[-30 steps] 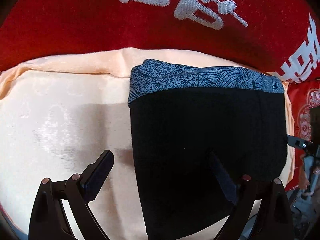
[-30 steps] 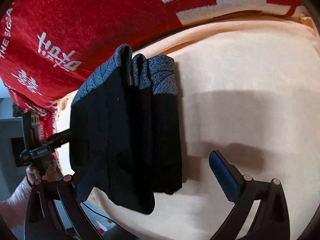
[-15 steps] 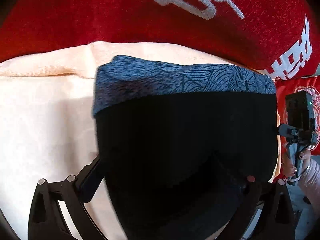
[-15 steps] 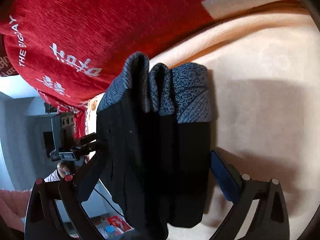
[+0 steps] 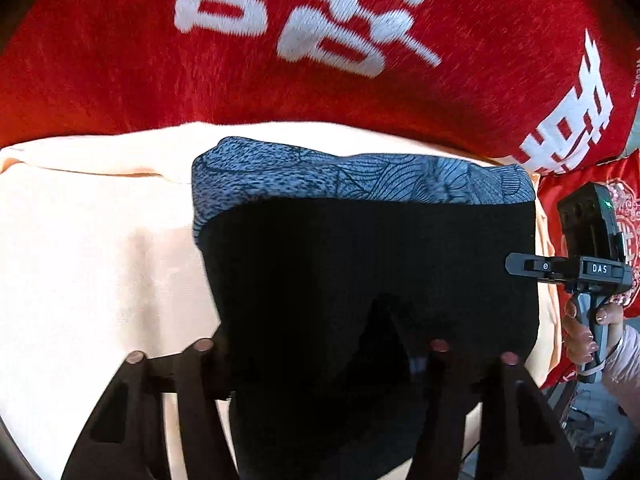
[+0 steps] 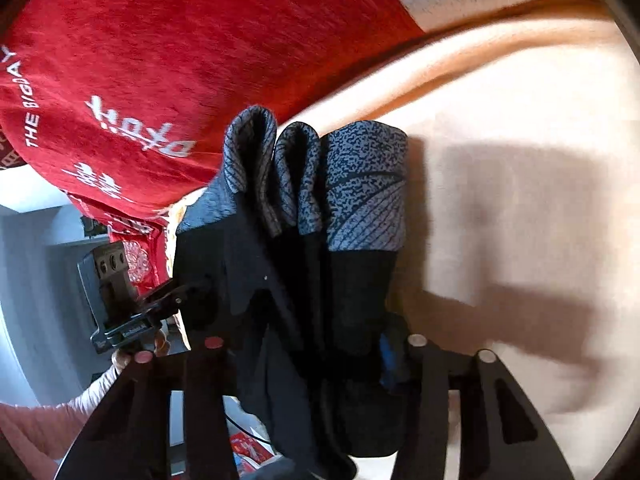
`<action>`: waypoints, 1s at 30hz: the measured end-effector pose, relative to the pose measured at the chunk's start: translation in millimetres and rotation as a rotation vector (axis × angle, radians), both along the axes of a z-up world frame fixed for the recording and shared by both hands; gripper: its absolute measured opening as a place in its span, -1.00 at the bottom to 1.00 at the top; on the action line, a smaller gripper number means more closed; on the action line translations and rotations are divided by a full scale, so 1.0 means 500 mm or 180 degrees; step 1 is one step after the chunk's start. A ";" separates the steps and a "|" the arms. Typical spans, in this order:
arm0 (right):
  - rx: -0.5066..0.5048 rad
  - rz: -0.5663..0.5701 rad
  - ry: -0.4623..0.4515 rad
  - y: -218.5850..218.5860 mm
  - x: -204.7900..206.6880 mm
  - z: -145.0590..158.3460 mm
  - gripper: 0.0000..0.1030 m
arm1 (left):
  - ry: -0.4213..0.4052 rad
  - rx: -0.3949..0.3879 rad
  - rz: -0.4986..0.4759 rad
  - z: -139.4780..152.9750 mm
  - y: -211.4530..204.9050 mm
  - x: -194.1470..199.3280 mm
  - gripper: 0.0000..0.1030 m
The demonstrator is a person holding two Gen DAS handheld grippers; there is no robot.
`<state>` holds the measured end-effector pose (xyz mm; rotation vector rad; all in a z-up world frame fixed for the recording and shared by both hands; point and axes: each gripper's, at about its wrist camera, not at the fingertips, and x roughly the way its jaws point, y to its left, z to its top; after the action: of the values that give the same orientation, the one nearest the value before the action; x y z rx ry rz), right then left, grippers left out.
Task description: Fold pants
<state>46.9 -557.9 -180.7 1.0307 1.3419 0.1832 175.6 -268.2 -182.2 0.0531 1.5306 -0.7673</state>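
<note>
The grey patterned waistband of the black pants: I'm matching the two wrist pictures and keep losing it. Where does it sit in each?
Left wrist view: the waistband runs as a wide strip across the upper middle, along the far edge of the folded pants.
Right wrist view: the waistband shows end-on at the centre, as stacked folded layers.
Shared landmark: the red blanket with white lettering, just beyond the waistband in both.

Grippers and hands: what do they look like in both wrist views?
Both are black two-finger units with triangular cutouts and round rivet heads. The right gripper has a blue pad on one of its fingers. Seen from the left wrist, its body carries a white "DAS" label and a green light. The hand on its grey handle wears a pale pink sleeve.
</note>
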 end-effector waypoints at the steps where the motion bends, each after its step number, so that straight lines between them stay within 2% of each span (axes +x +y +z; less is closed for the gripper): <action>1: 0.0040 -0.0013 -0.0023 0.001 -0.001 0.006 -0.14 | 0.0010 0.0000 0.0011 0.008 0.004 -0.002 0.07; 5: 0.0215 -0.0104 -0.0091 0.002 -0.016 0.033 -0.18 | 0.0000 0.0006 0.0014 0.032 0.007 -0.018 0.06; 11: 0.0331 -0.0039 -0.0089 0.026 -0.049 0.070 -0.18 | 0.0055 -0.0008 0.0095 0.086 0.022 -0.064 0.06; 19: 0.0604 -0.0125 -0.0054 0.076 -0.148 0.095 -0.18 | 0.0051 0.0111 0.0118 0.156 0.094 -0.151 0.06; 25: 0.0678 -0.0241 0.0066 0.132 -0.240 0.063 -0.18 | 0.0143 0.0176 0.0050 0.130 0.133 -0.213 0.06; 30: 0.0449 -0.0217 0.0122 0.161 -0.275 0.019 -0.14 | 0.0142 0.0209 -0.0120 0.072 0.167 -0.252 0.06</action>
<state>-90.7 -477.6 -171.1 1.2021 1.3410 0.2100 49.7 -184.7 -146.3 0.1146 1.6010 -0.7523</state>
